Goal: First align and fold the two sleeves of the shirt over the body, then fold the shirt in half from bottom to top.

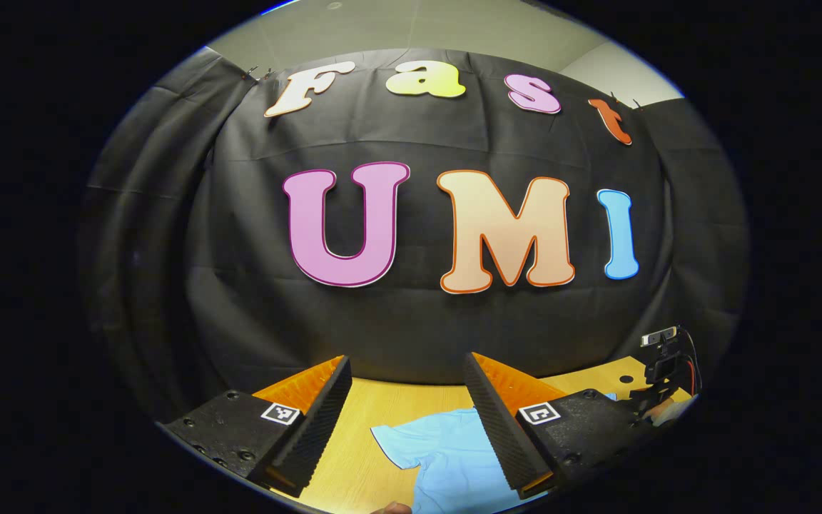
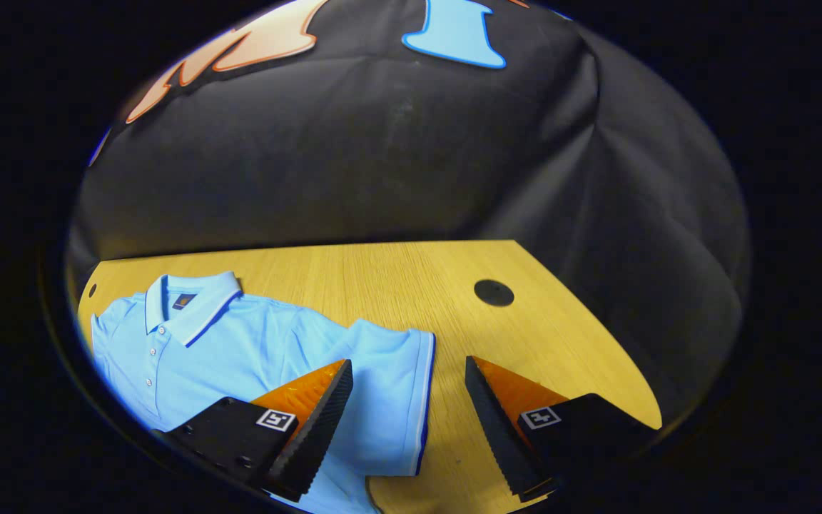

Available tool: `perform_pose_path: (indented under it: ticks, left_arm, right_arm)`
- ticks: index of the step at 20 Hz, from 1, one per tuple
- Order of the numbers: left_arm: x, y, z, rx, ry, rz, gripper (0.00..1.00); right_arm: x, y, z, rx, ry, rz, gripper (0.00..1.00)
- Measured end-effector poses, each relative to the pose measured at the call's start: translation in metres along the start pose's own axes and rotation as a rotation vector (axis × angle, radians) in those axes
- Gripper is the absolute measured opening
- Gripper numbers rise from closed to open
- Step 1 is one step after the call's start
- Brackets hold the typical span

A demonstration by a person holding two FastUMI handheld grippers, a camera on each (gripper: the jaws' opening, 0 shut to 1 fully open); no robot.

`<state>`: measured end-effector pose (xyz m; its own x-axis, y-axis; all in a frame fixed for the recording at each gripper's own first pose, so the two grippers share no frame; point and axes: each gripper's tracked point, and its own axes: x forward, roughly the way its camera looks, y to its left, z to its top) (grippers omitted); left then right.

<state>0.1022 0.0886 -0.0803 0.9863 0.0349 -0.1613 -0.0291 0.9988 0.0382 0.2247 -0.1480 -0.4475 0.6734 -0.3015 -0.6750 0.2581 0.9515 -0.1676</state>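
Note:
A light blue polo shirt (image 2: 240, 343) lies flat on the wooden table (image 2: 411, 285), collar toward the back wall, buttons showing. One short sleeve (image 2: 397, 385) is spread out to the side, its trimmed cuff between my right gripper's fingers. My right gripper (image 2: 408, 407) is open and hovers above that sleeve, touching nothing. In the left gripper view the other sleeve (image 1: 418, 439) sticks out on the table below my left gripper (image 1: 408, 407), which is open and held higher, facing the wall. The right gripper (image 1: 664, 371) and the hand holding it show far right.
A round black hole (image 2: 494, 293) sits in the table behind the spread sleeve. The table's angled right edge (image 2: 596, 328) runs close to the black cloth wall (image 2: 382, 157). Bare wood (image 2: 454, 335) lies right of the shirt.

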Motion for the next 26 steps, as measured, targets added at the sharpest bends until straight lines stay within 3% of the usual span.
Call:
perform_pose_path:
  ticks: [5,10,13,15,16,18,26]
  left_arm:
    - [-0.001,0.006,-0.006,-0.009,0.015,0.018,0.95]
    - [-0.001,0.005,-0.008,-0.011,0.023,0.03,0.95]
    - [-0.003,0.001,-0.012,-0.021,0.035,0.024,0.95]
    - [-0.003,0.001,-0.012,-0.021,0.04,0.027,0.96]
    - [-0.003,0.002,-0.012,-0.021,0.04,0.03,0.96]
    - [-0.004,0.004,-0.011,-0.02,0.037,0.033,0.95]
    - [-0.005,0.013,-0.012,-0.038,0.039,0.042,0.94]
  right_arm:
    - [0.013,-0.002,-0.016,0.123,0.095,0.017,1.0]
    - [0.015,0.006,-0.016,0.129,0.085,0.027,0.89]
    - [0.016,0.021,-0.016,0.1,0.06,0.085,0.5]
    - [0.012,0.023,-0.014,0.059,0.035,0.076,0.11]
    - [0.01,0.026,-0.013,0.049,0.026,0.078,0.06]
    - [0.005,0.037,-0.015,0.067,0.04,0.102,0.0]
    - [-0.026,0.071,0.017,0.142,-0.018,0.181,0.02]
